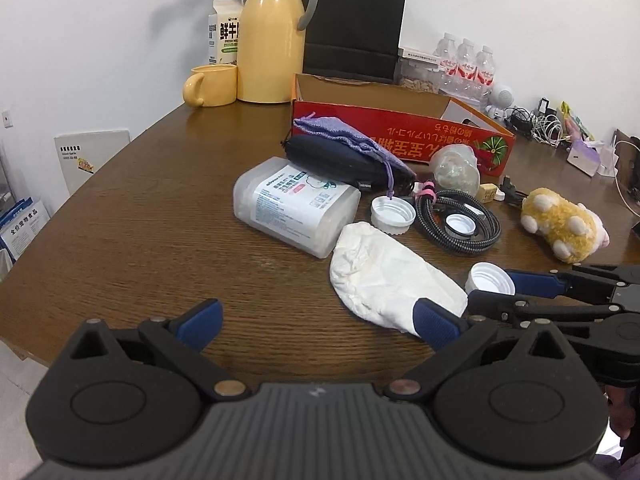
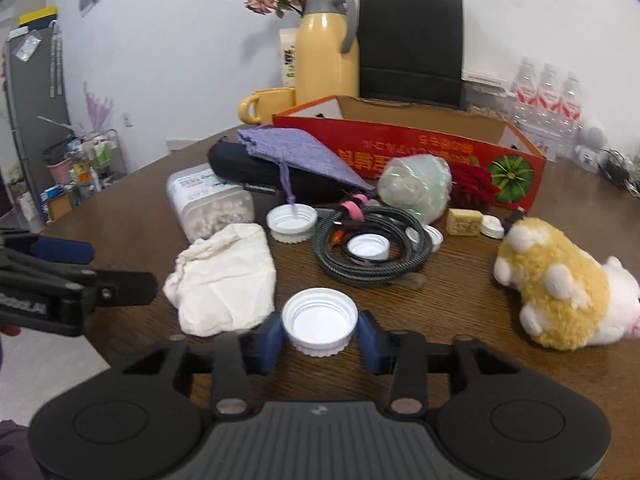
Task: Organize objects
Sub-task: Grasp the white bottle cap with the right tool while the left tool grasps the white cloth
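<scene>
In the upper left of the left wrist view, behind the yellow jug, the milk carton (image 1: 224,32) carries large black characters "鲜牛", cut off at the jug's edge, with small print below too fine to read. The red cardboard box (image 1: 404,136) at centre shows yellow Japanese print upside down along its front wall; "ノンアルコール" can just be made out, the rest not. At the lower left edge, a blue-and-white packet (image 1: 20,232) reads "全价宠物食品". The clear plastic tub (image 1: 296,204) has a printed label, too small to read. The water bottles (image 1: 466,64) at upper right wear red labels, illegible.
</scene>
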`<state>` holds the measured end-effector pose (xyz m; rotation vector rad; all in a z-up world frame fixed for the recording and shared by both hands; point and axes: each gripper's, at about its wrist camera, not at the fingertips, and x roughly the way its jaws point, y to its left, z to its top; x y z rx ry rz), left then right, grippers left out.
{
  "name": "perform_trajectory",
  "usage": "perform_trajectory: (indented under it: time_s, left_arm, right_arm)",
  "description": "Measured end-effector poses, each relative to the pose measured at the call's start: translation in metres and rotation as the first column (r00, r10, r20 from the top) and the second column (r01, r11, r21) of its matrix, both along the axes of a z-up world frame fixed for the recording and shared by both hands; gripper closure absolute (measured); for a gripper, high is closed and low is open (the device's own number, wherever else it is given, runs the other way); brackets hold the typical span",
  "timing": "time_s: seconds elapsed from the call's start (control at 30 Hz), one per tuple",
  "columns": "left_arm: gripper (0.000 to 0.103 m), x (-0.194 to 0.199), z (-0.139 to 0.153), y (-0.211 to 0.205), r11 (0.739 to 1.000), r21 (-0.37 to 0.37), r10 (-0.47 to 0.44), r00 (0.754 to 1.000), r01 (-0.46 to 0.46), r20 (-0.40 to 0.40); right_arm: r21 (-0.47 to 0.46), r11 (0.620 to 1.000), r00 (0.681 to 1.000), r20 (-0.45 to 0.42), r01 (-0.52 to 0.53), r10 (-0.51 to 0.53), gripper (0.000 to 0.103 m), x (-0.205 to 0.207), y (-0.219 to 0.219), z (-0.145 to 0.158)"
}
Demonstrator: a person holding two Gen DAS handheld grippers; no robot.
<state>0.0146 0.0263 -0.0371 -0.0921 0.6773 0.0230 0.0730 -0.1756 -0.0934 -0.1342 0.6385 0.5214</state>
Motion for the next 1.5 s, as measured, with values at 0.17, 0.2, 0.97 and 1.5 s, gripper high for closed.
perform_trajectory:
  time_s: [0.17, 0.2, 0.97, 1.5]
  left_arm:
    - [0.0, 0.005, -0.003, -0.005, 1.0, 0.004, -0.007, 1.0, 0.007, -0.008]
    - [0.0, 0.007, -0.003, -0.007, 1.0, 0.003, -0.008, 1.0, 0.008, -0.009]
    - [0.0, 0.06, -0.02, -0.067, 0.992, 0.08, 0.099, 0.993, -0.093, -0.07]
    - [0.032, 0.04, -0.014, -0.064, 0.999, 0.037, 0.035, 0.999, -0.035, -0.015]
  right_arm:
    - [0.008, 1.0, 1.0, 0.009, -0.012, 0.012, 0.064, -0.001, -0.002, 0.0]
    - [0.011, 1.0, 1.0, 0.014, -0.01, 0.01, 0.064, -0.002, -0.003, 0.001]
    - [0.021, 0.998, 0.991, 0.117, 0.058, -0.06, 0.064, 0.024, -0.05, 0.016]
    - [0.064, 0.996, 0.991, 0.106, 0.07, -0.077, 0.064, 0.02, -0.065, 0.012]
